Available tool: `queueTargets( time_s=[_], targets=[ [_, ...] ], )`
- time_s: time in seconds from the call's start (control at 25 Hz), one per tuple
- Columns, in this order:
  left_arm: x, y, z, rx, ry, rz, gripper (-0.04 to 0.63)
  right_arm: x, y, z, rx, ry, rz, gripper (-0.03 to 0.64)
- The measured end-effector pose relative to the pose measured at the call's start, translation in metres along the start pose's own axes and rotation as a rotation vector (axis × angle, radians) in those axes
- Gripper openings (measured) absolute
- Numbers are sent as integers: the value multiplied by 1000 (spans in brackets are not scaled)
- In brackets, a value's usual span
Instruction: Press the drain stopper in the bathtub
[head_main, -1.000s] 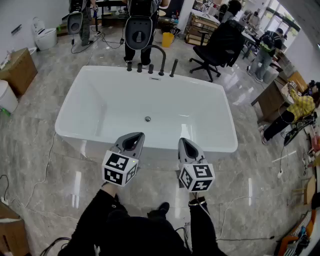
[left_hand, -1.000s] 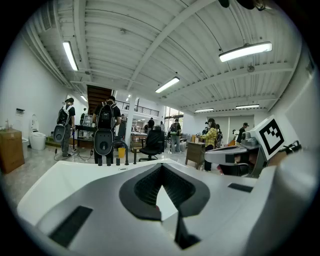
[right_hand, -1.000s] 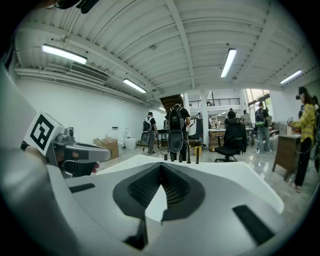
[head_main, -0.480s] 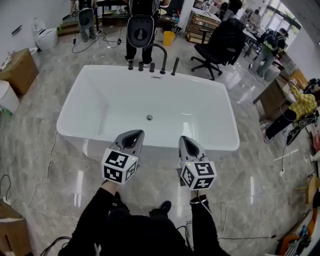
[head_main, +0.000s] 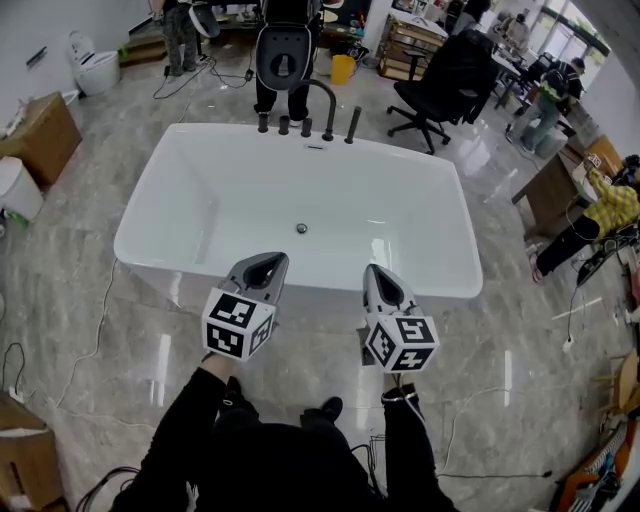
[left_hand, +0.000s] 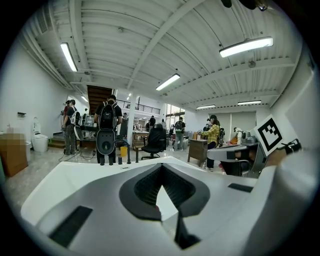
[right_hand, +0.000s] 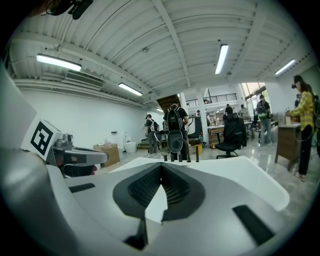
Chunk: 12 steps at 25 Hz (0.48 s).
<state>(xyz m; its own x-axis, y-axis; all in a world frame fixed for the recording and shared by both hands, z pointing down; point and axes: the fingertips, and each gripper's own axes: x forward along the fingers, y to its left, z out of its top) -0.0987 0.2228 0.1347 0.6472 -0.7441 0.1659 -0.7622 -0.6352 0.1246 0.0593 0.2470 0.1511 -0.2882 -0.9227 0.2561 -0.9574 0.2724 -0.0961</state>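
**Showroom floor, white tub, both claws parked at the near rim**

Grey marble floor (head_main: 90, 330) with a white freestanding bathtub (head_main: 225, 190) in the middle and a black faucet (head_main: 322, 100) on its far rim. The small round drain stopper (head_main: 301, 228) sits at the centre of the tub bottom, untouched and well apart from both grippers. The left gripper (head_main: 265, 265) and right gripper (head_main: 378, 278) hover side by side over the near rim, each with its jaws closed together on nothing. Readable print comes down to the black-and-white square markers (head_main: 238, 325) on their cubes.
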Motion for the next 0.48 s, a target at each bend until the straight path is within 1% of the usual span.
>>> queueTargets(
  time_s=[0.12, 0.28, 0.48],
  targets=[
    [5, -5, 2, 3, -2, 9, 3, -3, -11, 1, 5, -3, -2, 2],
    [14, -24, 6, 16, -7, 18, 3, -14, -34, 6, 5, -14, -1, 2],
    [29, -49, 6, 16, -8, 56, 3, -34, -66, 12, 1, -24, 15, 2]
  ],
)
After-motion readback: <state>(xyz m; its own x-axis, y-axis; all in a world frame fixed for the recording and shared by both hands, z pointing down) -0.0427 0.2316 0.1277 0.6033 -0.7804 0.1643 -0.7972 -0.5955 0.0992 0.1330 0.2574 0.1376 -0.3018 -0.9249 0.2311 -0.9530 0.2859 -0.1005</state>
